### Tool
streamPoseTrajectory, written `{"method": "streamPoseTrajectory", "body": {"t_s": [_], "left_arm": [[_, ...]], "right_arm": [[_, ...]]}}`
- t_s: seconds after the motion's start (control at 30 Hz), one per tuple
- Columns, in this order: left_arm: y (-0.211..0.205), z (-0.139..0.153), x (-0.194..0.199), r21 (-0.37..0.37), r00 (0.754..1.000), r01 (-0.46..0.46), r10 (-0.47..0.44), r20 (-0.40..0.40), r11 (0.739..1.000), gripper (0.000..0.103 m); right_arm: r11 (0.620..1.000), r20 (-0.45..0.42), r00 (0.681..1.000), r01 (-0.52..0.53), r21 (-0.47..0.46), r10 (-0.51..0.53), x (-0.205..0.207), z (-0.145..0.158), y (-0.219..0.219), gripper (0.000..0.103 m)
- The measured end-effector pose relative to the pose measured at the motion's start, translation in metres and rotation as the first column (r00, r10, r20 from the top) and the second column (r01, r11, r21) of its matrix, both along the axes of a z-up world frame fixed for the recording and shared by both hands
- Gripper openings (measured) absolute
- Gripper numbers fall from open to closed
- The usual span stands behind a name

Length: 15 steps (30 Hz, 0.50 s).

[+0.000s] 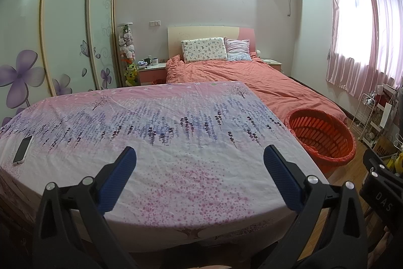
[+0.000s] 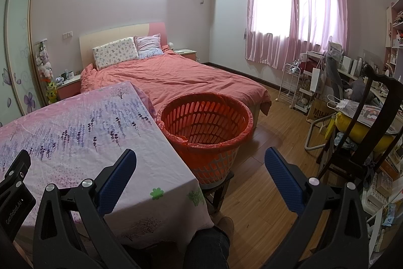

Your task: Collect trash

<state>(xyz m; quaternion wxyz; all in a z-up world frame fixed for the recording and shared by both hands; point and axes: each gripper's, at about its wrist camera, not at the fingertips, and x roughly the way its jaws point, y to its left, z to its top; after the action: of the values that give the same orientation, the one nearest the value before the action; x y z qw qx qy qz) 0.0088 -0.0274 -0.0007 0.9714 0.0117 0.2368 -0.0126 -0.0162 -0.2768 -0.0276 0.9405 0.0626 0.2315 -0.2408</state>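
Bedroom, with a cloth-covered bench (image 1: 156, 132) at the foot of the bed (image 2: 176, 77). Bin (image 2: 206, 122) lined in red, parked just beside the bench's right edge, likely so trash drops straight in. Left hand-held gripper (image 1: 199, 163) spread wide over bare cloth, holding nothing; right hand-held gripper (image 2: 200, 165) equally wide, gripping nothing, aimed toward the bin. No trash visible on the bench; only a phone (image 1: 23, 149) at its left edge. Probably either start or finish.
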Motion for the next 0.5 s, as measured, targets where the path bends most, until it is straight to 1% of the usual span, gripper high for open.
{"method": "streamPoseTrajectory", "body": {"t_s": [0.5], "left_arm": [[0.0032, -0.0048, 0.0002, 0.001, 1.000, 0.005, -0.005, -0.012, 1.000, 0.099]], "right_arm": [[1.000, -0.003, 1.000, -0.001, -0.001, 0.001, 0.0007, -0.0009, 0.0015, 0.101]]}}
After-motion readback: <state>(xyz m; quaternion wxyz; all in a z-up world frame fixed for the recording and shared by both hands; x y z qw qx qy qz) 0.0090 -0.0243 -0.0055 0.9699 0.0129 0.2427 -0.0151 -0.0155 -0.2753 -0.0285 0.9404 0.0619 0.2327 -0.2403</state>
